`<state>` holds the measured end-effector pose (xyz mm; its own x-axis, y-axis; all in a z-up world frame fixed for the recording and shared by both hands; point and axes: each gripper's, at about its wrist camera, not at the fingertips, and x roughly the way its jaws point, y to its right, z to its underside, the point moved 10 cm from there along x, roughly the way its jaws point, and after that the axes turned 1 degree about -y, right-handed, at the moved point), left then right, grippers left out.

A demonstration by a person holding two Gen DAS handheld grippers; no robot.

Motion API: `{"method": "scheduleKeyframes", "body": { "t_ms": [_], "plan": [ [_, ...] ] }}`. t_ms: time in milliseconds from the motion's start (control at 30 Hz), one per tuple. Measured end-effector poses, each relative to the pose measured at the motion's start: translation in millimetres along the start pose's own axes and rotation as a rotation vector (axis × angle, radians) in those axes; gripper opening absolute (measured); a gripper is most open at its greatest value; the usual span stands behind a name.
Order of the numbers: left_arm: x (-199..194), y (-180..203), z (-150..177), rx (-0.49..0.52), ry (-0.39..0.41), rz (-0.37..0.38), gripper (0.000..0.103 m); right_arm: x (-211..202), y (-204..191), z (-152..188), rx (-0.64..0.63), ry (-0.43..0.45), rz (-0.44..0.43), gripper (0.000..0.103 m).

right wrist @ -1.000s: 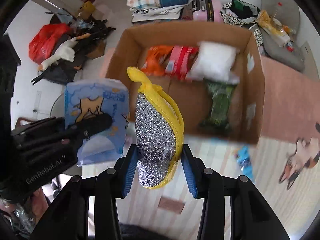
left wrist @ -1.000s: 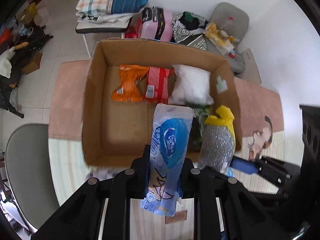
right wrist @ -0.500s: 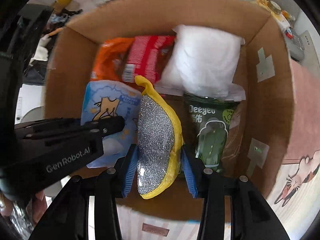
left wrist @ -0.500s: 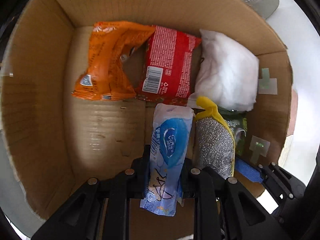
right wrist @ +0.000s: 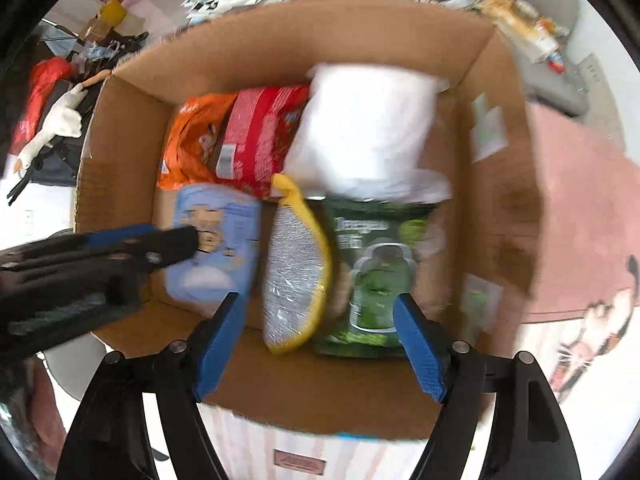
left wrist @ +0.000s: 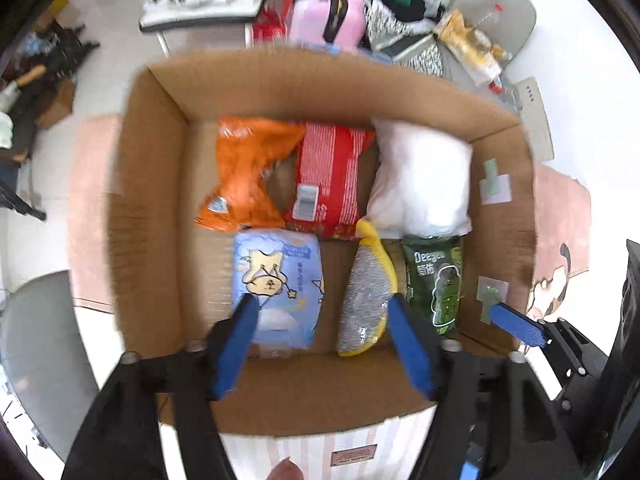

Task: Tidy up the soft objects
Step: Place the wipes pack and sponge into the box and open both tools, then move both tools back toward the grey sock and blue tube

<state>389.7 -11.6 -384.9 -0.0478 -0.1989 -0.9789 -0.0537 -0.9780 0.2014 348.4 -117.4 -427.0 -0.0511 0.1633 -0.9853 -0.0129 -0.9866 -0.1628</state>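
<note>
A cardboard box (left wrist: 152, 184) holds several soft packs. A light blue tissue pack (left wrist: 280, 280) lies flat in its front left. A silver and yellow scrub mitt (left wrist: 366, 292) lies beside it, next to a green pack (left wrist: 434, 280). My left gripper (left wrist: 320, 312) is open and empty above the box's front edge. My right gripper (right wrist: 318, 312) is open and empty above the mitt (right wrist: 296, 272) and tissue pack (right wrist: 218, 248). The left gripper's fingers (right wrist: 160, 244) show at left in the right wrist view.
At the back of the box lie an orange bag (left wrist: 244, 176), a red bag (left wrist: 330, 176) and a white pillow pack (left wrist: 420, 176). The box (right wrist: 492, 168) stands on a striped table. Chairs, a pink case (left wrist: 324, 12) and clutter lie beyond.
Both grippers opened and let go: the tissue pack and the scrub mitt now lie in the box. Both grippers have pulled back up and away from the box floor.
</note>
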Motion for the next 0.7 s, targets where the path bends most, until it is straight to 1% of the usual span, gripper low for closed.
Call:
{"method": "scheduleKeyframes", "body": {
  "t_ms": [33,67,100,133,167,200,267,333,467,600,700],
  "plan": [
    [-10,1,1,0.008,0.034,-0.015,0.073,-5,1,2,0.006,0.008,0.000,0.078],
    [-17,0,3,0.014,0.056,-0.037,0.084,-11,3,4,0.011,0.018,0.016,0.079],
    [-22,0,5,0.017,0.075,-0.052,0.093,-17,5,7,0.009,0.030,0.035,0.082],
    [-28,2,8,0.019,0.095,-0.060,0.096,-23,7,10,0.007,0.043,0.058,0.086],
    [-33,1,12,0.018,0.112,-0.067,0.097,-28,8,12,0.006,0.053,0.076,0.094],
    [-36,-1,17,0.017,0.121,-0.073,0.098,-35,9,15,0.006,0.071,0.096,0.100],
    [-41,-2,28,0.011,0.135,-0.075,0.098,-46,9,22,0.010,0.099,0.113,0.103],
    [-45,-3,29,0.004,0.153,-0.087,0.098,-56,13,28,0.018,0.123,0.116,0.103],
    [-63,-5,47,0.000,0.211,-0.118,0.098,-78,12,40,0.010,0.168,0.132,0.103],
    [-87,-3,61,0.008,0.280,-0.151,0.098,-100,9,54,0.012,0.204,0.114,0.103],
    [-104,0,71,0.009,0.327,-0.159,0.098,-117,4,64,-0.001,0.238,0.107,0.103]
  ]
}}
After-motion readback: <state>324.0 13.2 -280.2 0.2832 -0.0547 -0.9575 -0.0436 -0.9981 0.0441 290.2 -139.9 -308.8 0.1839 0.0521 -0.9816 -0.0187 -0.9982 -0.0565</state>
